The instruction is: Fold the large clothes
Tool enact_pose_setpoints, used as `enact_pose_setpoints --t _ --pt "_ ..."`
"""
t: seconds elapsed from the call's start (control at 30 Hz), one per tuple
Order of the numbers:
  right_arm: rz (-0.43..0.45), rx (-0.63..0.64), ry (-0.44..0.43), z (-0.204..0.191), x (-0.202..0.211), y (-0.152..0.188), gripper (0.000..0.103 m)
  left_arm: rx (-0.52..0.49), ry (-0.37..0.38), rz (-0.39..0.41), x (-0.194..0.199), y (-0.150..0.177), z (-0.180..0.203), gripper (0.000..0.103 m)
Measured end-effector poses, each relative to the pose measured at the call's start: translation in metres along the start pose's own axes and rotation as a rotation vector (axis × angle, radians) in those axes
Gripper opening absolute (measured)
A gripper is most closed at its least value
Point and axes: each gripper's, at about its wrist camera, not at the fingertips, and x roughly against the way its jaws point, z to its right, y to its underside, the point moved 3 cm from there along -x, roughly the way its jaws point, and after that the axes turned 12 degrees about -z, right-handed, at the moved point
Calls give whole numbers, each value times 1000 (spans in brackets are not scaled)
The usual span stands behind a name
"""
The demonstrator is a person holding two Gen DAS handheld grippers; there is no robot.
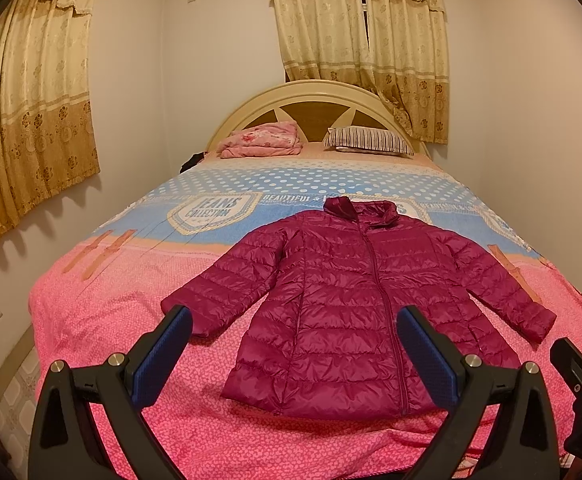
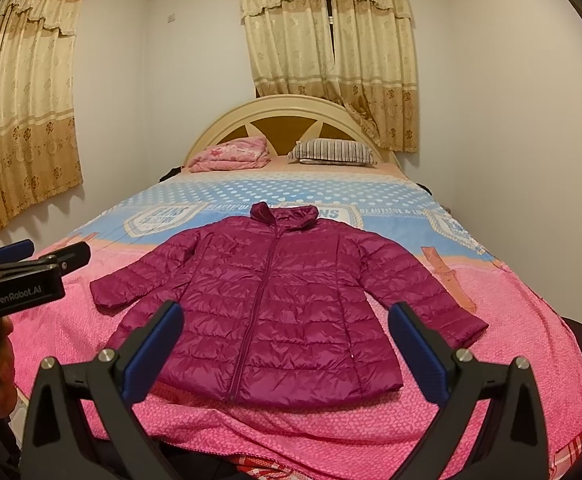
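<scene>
A magenta jacket [image 1: 347, 312] is laid flat on the bed [image 1: 103, 320]. Both grippers' fingers are spread wide, empty. A hand [image 2: 1, 364] is seen only in the right view.

A jacket [image 1: 343, 312] lies flat, front up, on the bed [image 1: 111, 320], on the half nearer the foot edge. Its collar points toward the headboard [image 1: 303, 100] and its hem lies near the foot edge. One sleeve spreads toward the bed's left edge, the other toward its right edge. At the head end a folded blanket [image 1: 261, 140] lies left and a pillow [image 1: 371, 141] right, both just before the headboard. Curtains [image 1: 367, 48] hang behind the headboard, and more on the wall left of the bed. The left claw [image 1: 294, 354] and the right claw [image 2: 287, 350] hang over the foot edge, jaws wide apart, left one nearer the left corner.
</scene>
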Motion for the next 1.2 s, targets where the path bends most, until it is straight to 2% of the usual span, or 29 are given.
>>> enact_pose_setpoints --t 0.83,1.2 --pt "-3 0 -2 -2 -1 2 103 3 0 -1 0 1 -2 102" --pt "-16 -16 -24 3 -13 8 103 6 10 -11 -15 0 -5 102"
